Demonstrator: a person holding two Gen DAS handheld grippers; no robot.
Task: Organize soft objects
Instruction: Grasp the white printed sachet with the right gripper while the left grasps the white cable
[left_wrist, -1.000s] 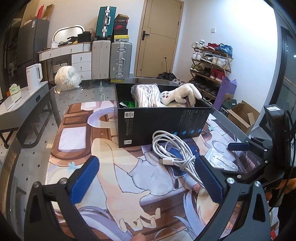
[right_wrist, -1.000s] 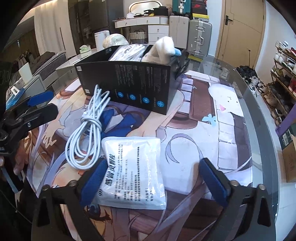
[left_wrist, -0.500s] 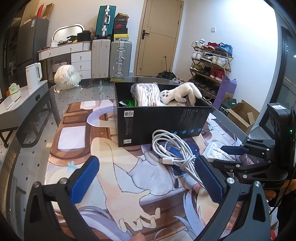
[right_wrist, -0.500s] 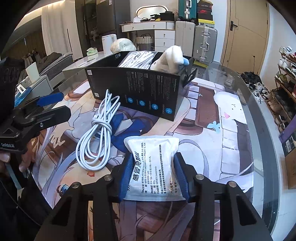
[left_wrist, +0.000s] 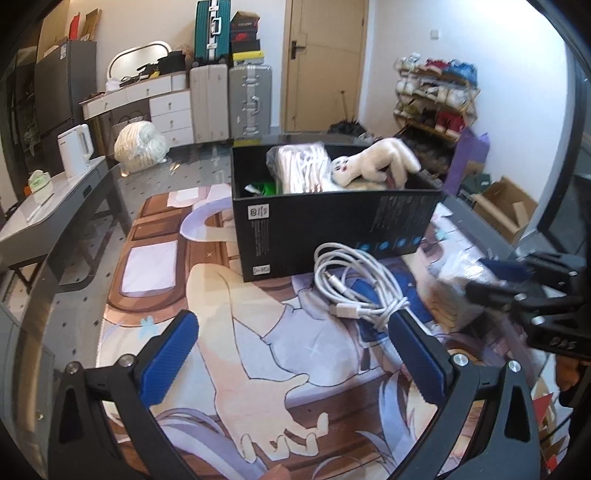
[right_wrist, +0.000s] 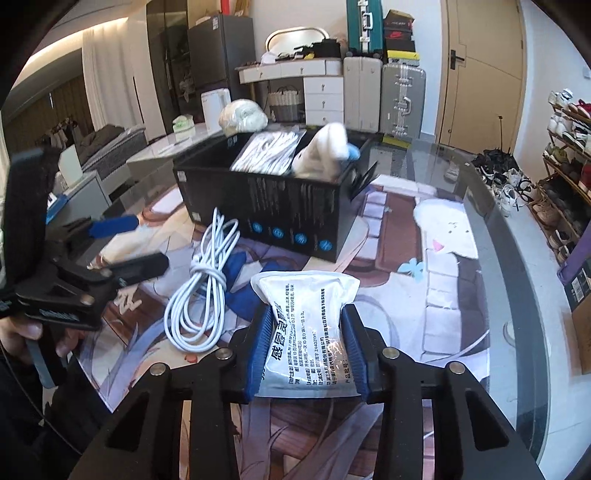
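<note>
My right gripper (right_wrist: 306, 347) is shut on a white printed packet (right_wrist: 308, 314) and holds it above the mat; from the left wrist view that gripper (left_wrist: 517, 284) shows at the right with the packet (left_wrist: 458, 273). A coiled white cable (right_wrist: 207, 284) lies on the mat in front of the black box (right_wrist: 266, 206), also in the left wrist view (left_wrist: 354, 288). The box (left_wrist: 332, 225) holds a white plush toy (left_wrist: 373, 166) and a bagged white bundle (left_wrist: 299, 170). My left gripper (left_wrist: 291, 354) is open and empty, low over the mat, short of the cable.
A printed mat (left_wrist: 236, 332) covers the glass table (right_wrist: 517, 258). A white yarn-like bundle (left_wrist: 138, 146) sits at the table's far left. A grey side desk with a kettle (left_wrist: 75, 149) stands left; a shoe rack (right_wrist: 569, 155) and cardboard boxes stand right.
My right gripper closed on the packet and lifted it off the mat toward the box. My left gripper moved slightly forward toward the cable and stayed open.
</note>
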